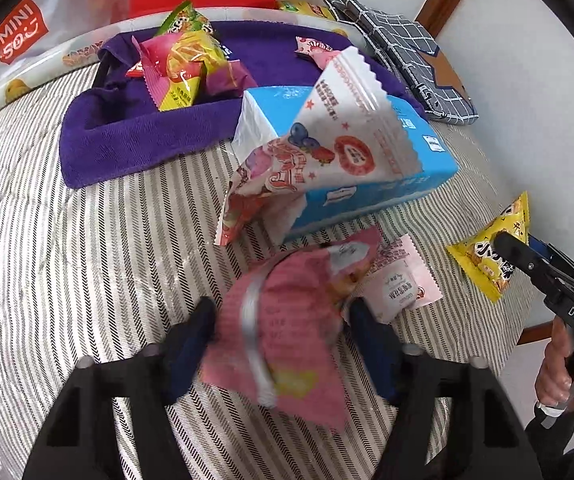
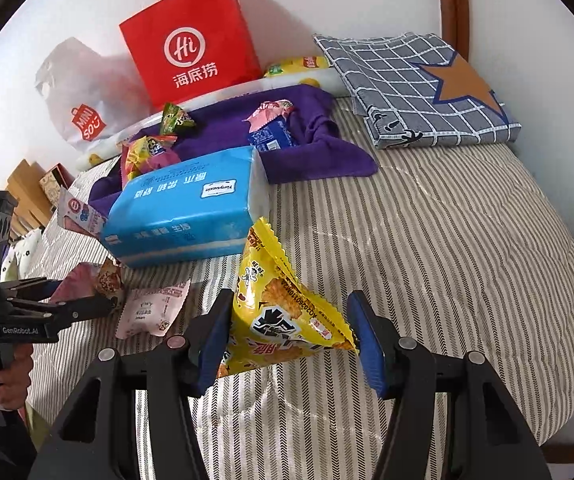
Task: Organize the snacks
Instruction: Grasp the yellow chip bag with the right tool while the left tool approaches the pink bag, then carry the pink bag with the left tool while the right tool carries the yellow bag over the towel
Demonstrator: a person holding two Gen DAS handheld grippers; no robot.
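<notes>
Yellow triangular snack packet (image 2: pixel 283 316) sits clamped between the right tongs (image 2: pixel 291 336) over the striped bed (image 2: pixel 447 240); the left tongs (image 1: pixel 283 332) grip a blurred pink snack packet (image 1: pixel 287 320) beside the blue tissue pack (image 1: pixel 407 184).

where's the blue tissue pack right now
The blue plastic tissue pack lies mid-bed on the striped quilt, its far end against the purple towel, the yellow triangular snack bag just in front.
</notes>
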